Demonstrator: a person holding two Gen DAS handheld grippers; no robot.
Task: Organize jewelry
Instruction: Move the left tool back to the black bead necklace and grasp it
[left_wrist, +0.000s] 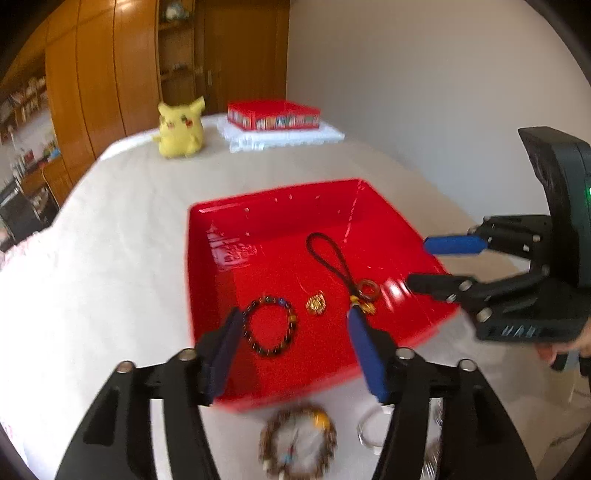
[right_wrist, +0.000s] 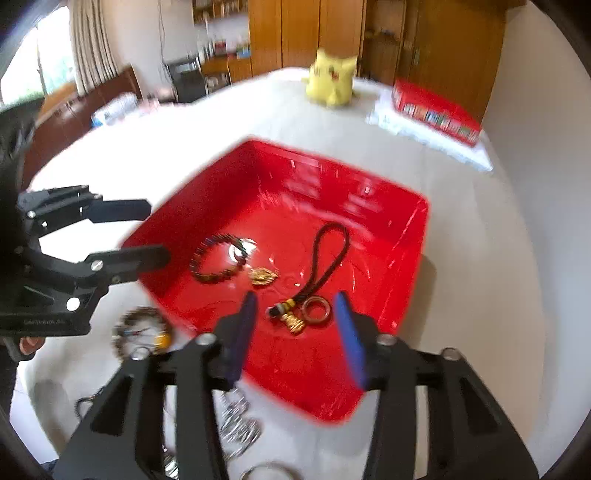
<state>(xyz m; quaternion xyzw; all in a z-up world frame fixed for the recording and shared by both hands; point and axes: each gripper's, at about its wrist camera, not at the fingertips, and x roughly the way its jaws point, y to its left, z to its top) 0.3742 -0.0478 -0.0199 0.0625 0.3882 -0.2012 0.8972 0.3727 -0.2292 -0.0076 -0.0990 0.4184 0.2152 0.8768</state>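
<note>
A red tray sits on the white cloth. In it lie a dark bead bracelet, a small gold charm and a black cord with a brown ring and gold pendant. My left gripper is open and empty over the tray's near edge. My right gripper is open and empty over the cord's ring end. A brown bead bracelet and silver rings lie on the cloth outside the tray.
A yellow plush toy and a red box on a white pad stand at the table's far end. Wooden cabinets and a white wall stand behind.
</note>
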